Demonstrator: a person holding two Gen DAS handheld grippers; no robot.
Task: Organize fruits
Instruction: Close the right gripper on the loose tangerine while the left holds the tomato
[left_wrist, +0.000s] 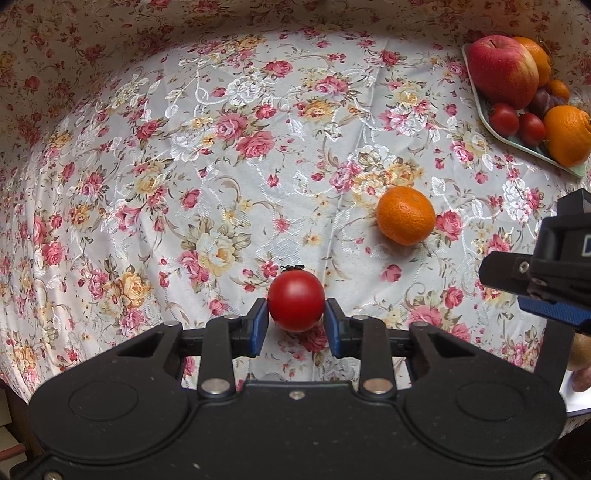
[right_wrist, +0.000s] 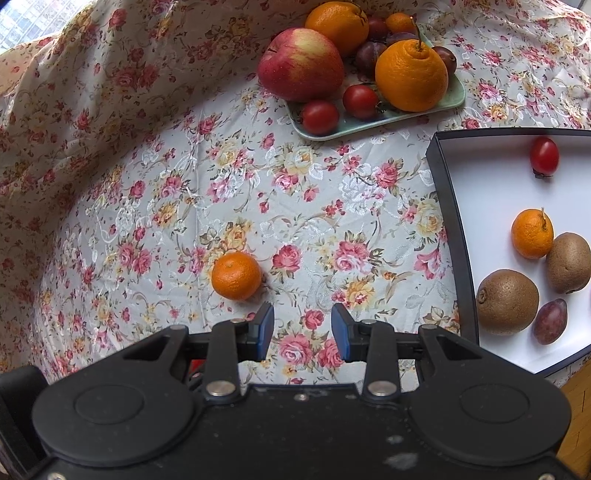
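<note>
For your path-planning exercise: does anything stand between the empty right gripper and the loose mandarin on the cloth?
Nothing visible does. The mandarin lies just ahead-left of the right gripper, with only bare tablecloth between them.

Left gripper: level, low over worktop, pointing forward. Blue-padded fingers drawn in, one pad pressed on each side of tomato; grip sits at mid-height, fruit's far half proud of fingertips.

Right gripper: also low and level, fingers parted with clear gap, nothing between pads, tips just above cloth. In left wrist view, right gripper enters at right edge, slightly ahead of and beside left one, the two well apart.
</note>
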